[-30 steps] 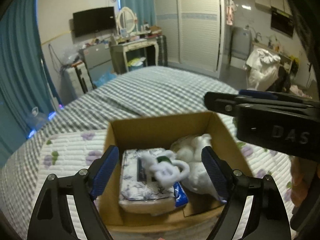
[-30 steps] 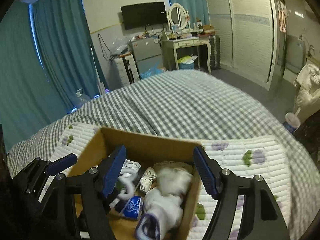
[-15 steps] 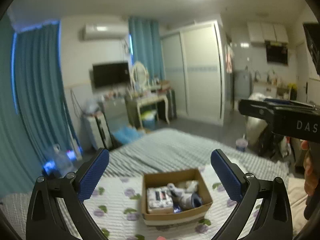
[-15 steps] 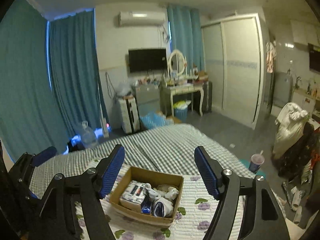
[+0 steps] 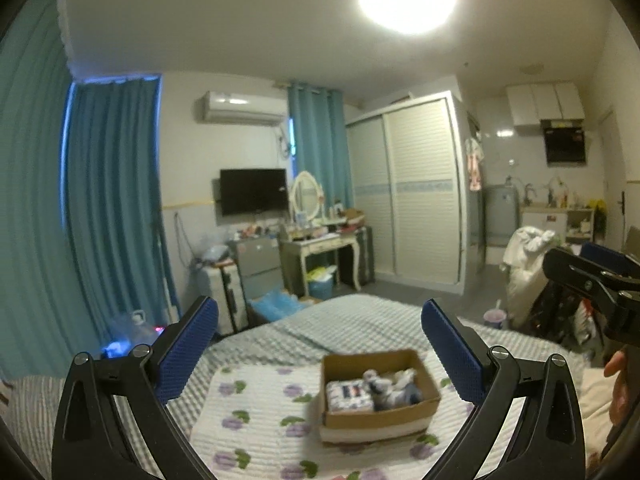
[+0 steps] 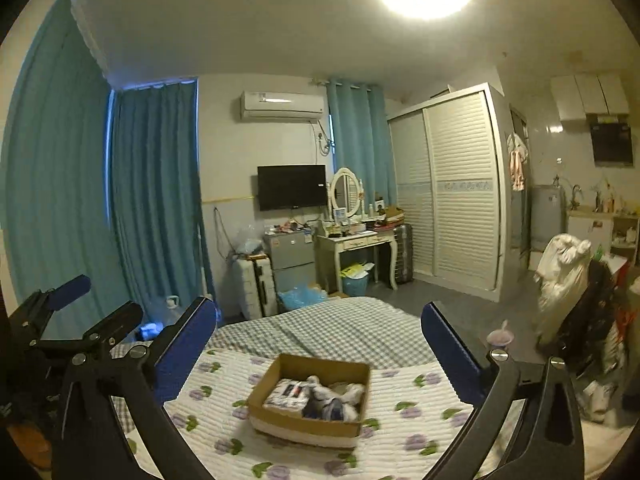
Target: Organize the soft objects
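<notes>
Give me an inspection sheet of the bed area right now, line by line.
Surface: floral quilt over a checked bedspread.
Job's things: cardboard box on the quilt, holding a tissue pack and white soft items.
Clutter: nothing seen on the quilt beside the box.
Grippers: left gripper open, empty; right gripper jaws opening, empty; both away from the box.
Cables: cord on the wall by the TV.
Surroundings: dressing table, wardrobe, curtains.

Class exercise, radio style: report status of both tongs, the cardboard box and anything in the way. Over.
Left tongs open, empty; right tongs opening, nothing between them. Cardboard box on floral quilt, soft items inside. Path to box clear.
</notes>
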The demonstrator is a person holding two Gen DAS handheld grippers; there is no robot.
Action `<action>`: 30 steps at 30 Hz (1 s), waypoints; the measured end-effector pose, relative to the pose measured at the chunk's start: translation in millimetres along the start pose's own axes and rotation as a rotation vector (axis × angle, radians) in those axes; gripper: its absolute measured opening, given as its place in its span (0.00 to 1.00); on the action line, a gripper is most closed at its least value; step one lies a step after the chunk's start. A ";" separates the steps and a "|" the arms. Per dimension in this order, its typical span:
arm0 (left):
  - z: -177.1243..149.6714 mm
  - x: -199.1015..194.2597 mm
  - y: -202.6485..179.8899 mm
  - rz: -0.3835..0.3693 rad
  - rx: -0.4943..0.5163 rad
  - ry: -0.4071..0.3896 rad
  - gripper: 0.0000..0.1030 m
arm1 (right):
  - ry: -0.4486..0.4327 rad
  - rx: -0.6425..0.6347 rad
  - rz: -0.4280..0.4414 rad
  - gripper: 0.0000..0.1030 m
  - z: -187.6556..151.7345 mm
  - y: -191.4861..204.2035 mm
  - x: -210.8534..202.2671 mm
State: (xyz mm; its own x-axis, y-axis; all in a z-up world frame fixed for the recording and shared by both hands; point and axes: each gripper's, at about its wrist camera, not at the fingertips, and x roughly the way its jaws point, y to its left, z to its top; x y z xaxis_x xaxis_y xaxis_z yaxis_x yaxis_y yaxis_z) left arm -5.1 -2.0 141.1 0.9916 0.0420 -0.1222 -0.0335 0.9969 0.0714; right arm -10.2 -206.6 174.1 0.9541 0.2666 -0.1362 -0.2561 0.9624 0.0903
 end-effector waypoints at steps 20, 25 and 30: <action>-119.5 58.5 22.4 0.015 0.005 0.190 1.00 | 0.269 0.057 -0.076 1.00 -172.6 -6.4 120.7; -123.0 60.5 24.1 0.008 -0.003 0.198 1.00 | 0.276 0.050 -0.076 1.00 -174.6 -3.6 120.5; -122.7 60.4 23.6 0.000 -0.006 0.201 1.00 | 0.273 0.051 -0.079 1.00 -172.6 -2.0 118.8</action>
State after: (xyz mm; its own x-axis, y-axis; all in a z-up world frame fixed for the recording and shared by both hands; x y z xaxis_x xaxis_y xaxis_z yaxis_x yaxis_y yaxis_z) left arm 38.6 32.2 14.0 0.9467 0.0539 -0.3176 -0.0346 0.9972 0.0660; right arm 76.9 -168.0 -12.5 0.8920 0.2020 -0.4044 -0.1683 0.9787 0.1177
